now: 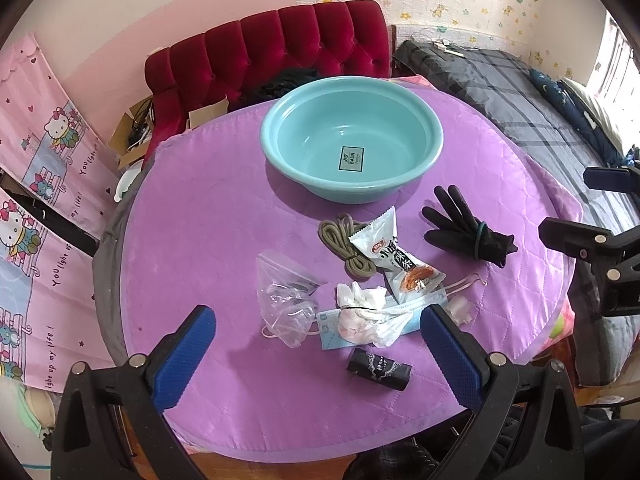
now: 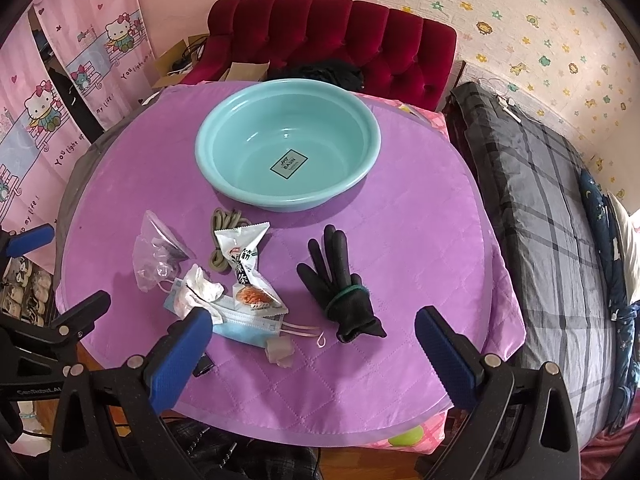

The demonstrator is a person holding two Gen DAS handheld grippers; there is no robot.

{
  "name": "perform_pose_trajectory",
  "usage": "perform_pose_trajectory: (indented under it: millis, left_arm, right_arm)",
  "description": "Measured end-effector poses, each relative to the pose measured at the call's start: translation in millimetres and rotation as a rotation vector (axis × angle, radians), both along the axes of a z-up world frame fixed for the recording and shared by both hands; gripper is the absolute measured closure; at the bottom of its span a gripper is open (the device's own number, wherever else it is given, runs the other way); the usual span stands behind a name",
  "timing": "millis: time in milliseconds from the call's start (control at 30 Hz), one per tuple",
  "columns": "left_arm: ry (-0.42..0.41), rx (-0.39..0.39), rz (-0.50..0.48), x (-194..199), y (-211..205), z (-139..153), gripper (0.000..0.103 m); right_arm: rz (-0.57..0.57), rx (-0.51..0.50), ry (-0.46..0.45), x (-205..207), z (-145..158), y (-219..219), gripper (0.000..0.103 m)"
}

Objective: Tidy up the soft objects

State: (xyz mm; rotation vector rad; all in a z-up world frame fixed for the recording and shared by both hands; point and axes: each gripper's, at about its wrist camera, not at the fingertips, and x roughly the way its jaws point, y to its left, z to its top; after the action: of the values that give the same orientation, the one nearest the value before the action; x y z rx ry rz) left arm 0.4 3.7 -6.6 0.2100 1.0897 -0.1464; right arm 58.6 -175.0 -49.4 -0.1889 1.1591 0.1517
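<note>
A teal basin stands empty at the far side of the purple quilted table. In front of it lie a black glove, an olive cord, a snack packet, a clear plastic bag, crumpled white tissue on a blue face mask, and a small black pack. My left gripper is open above the tissue pile. My right gripper is open near the glove's cuff.
A red tufted sofa stands behind the table. A bed with a grey plaid cover runs along the right. Pink cartoon curtains hang at the left. A small translucent piece lies by the mask's straps.
</note>
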Motion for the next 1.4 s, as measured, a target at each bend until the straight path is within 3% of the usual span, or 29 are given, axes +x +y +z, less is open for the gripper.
perform_pose_trajectory:
  millis: [700,1100,1400]
  left_arm:
    - [0.018,-0.021,0.033,10.5,18.3,-11.0,0.000]
    - [0.072,-0.036,0.097,30.0,53.7,-53.3,0.000]
    - [0.091,-0.031,0.082,52.0,58.6,-97.9,0.000]
  right_arm:
    - [-0.008,0.004,0.007,7.5,-9.7,0.0,0.000]
    - [-0.031,-0.019,0.044,16.9,-32.4,-7.5,0.000]
    - [-0.054,-0.040,0.087,27.3,-54.3,-14.0,0.000]
